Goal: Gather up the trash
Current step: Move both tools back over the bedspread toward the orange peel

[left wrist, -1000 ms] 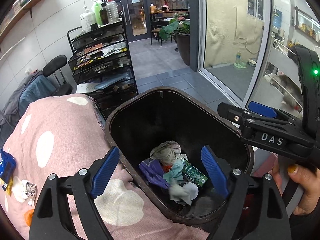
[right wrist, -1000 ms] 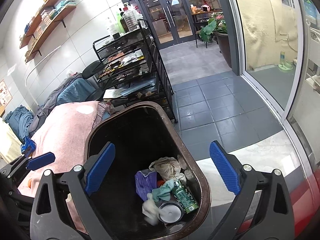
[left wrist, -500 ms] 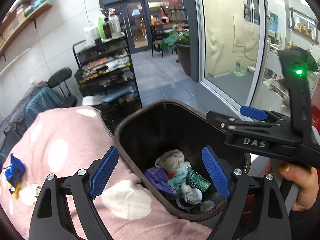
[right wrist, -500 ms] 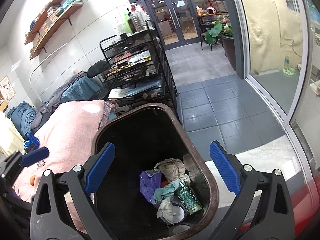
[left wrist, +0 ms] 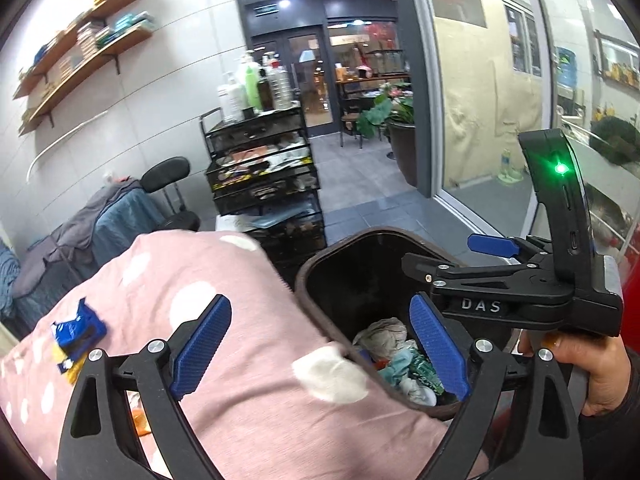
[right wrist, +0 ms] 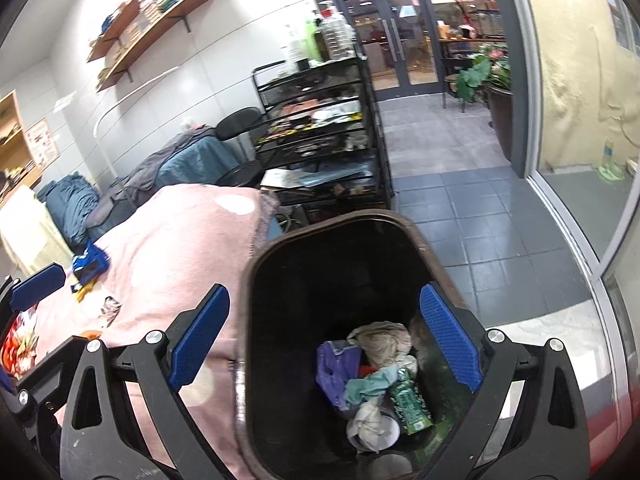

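**Both grippers empty over the bin, more trash left on the blanket**

Left wrist view:
- My left gripper (left wrist: pixel 320 344) has its jaws spread wide and opening further. Nothing between the pads; they straddle the seam where the pink blanket (left wrist: pixel 240 320) meets the near-left rim of the trash bin (left wrist: pixel 320 272).
- Bin sits tight against the blanket edge, I judge so that pieces can go straight off the cloth into it.
- Bin contents partly hidden by the right pad: a crumpled beige wad (left wrist: pixel 382 330) and bits of teal and green.
- Uncollected trash: blue wrapper (left wrist: pixel 76 330) far left on the blanket, and an orange scrap (left wrist: pixel 140 420) under my left finger.
- Only this view gives the right gripper (left wrist: pixel 452 264) from the side, held by a hand (left wrist: pixel 592 368), level above the bin's right half, green LED lit.

Right wrist view:
- Right gripper (right wrist: pixel 324 344) is released too, pads well apart, nothing gripped. It frames the bin (right wrist: pixel 424 248) mouth, pointing down into it.
- Full view of the bin floor here: purple bag (right wrist: pixel 336 368), beige wad (right wrist: pixel 380 338), teal rag (right wrist: pixel 368 386), green can (right wrist: pixel 410 398), white cup (right wrist: pixel 384 428). All lie at the near-right end; the far end is bare.
- Blanket (right wrist: pixel 172 248) left of the bin: blue wrapper (right wrist: pixel 90 262), a small crumpled printed scrap (right wrist: pixel 110 306) nearer, and a red-orange packet (right wrist: pixel 18 340) at the left edge. The last two aren't visible from the left camera.
- The left gripper's blue pad (right wrist: pixel 38 286) pokes in at the left edge, over the blanket.

Judgement: drop done, next target is the wrapper cluster on the blanket.
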A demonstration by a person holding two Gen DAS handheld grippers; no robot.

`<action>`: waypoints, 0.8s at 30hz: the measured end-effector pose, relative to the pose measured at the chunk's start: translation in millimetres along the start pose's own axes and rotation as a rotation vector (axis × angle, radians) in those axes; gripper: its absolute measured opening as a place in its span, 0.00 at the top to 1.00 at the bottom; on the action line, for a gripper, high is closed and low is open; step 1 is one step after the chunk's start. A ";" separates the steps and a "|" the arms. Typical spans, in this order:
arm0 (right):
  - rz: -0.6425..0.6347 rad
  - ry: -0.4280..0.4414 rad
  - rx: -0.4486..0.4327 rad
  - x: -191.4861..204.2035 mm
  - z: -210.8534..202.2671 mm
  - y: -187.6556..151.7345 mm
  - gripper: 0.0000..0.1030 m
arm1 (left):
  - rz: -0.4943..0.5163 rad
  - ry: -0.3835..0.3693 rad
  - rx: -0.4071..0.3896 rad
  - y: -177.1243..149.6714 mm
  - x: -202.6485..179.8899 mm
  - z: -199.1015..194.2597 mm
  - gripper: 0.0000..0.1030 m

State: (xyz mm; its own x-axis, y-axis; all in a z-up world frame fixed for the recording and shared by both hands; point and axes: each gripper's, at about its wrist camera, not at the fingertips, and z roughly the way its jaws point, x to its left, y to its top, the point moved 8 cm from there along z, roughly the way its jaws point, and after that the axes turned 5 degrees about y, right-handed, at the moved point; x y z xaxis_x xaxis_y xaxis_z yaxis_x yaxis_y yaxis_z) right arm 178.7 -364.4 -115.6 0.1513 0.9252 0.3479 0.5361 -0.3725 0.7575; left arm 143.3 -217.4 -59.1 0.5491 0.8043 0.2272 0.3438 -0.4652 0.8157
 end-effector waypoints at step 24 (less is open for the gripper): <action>-0.275 0.319 0.182 176.0 50.2 -32.0 0.07 | -0.282 0.272 0.201 -96.8 176.3 -12.7 0.08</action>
State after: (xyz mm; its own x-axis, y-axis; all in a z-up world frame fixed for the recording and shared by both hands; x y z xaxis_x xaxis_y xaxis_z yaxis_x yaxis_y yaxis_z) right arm 229.9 -186.0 -106.2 -0.2651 0.9090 0.3215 0.6619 -0.0709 0.7463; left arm 197.1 -25.8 -91.2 0.2010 0.9657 0.1642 0.6074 -0.2543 0.7526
